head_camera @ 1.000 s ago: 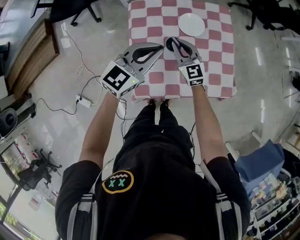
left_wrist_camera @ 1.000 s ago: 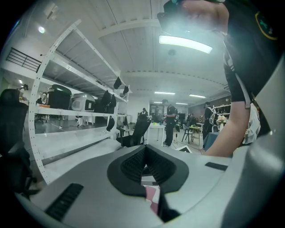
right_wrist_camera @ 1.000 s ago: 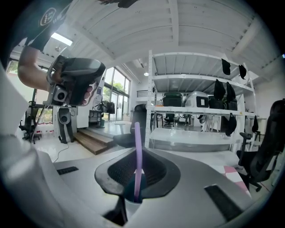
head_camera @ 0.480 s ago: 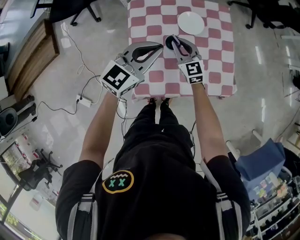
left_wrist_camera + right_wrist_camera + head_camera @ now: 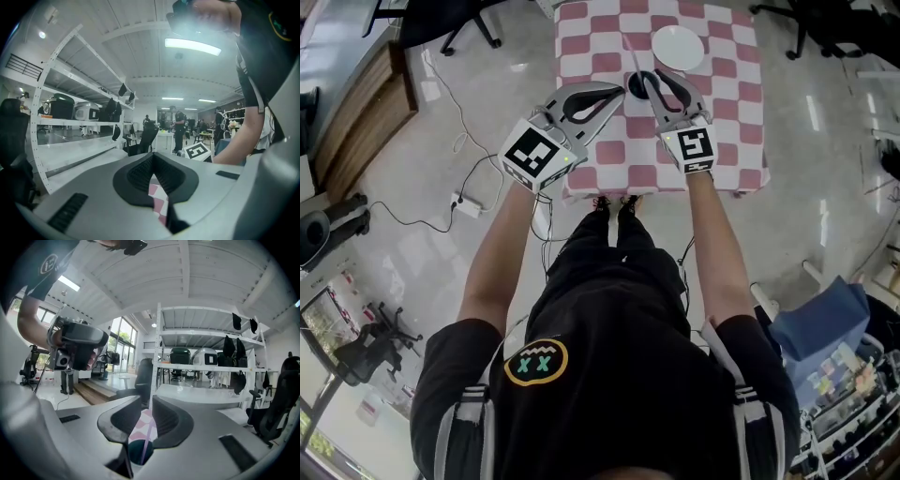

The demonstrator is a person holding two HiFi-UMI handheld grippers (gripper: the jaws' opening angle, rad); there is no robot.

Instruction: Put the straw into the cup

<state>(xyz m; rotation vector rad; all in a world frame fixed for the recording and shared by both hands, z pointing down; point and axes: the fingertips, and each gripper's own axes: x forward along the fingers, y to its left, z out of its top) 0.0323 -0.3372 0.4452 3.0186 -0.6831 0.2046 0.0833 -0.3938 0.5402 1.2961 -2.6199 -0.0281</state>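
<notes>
The person is standing at the near edge of the checked counter (image 5: pixel 731 94), with both tools reaching over it. The right hand-held gripper (image 5: pixel 646 79) is pinching the straw (image 5: pixel 630 54) between jaws drawn narrow. In the right gripper view the thin pink stem is running down from the jaw gap into the mouth of the dark cup (image 5: pixel 139 451) just below. From the head view the cup (image 5: pixel 636 87) is sitting near the middle of the counter, at the tips of both tools. The straw is rising out of it and slanting toward the far side, its top end lying left of the white plate (image 5: pixel 678 47).

The left hand-held gripper (image 5: pixel 622 92) is lying just left of the cup, its jaws brought together on nothing — only checked cloth is showing through the gap in its own view. I cannot tell whether it is touching the cup.

The job is looking nearly finished: the lower end of the straw appears to be inside the cup already. What is remaining, as I judge it, is the letting go — the right jaws parting and lifting clear without dragging the straw back out or tipping the cup. Whether the straw is reaching the bottom is hidden from every view.
</notes>
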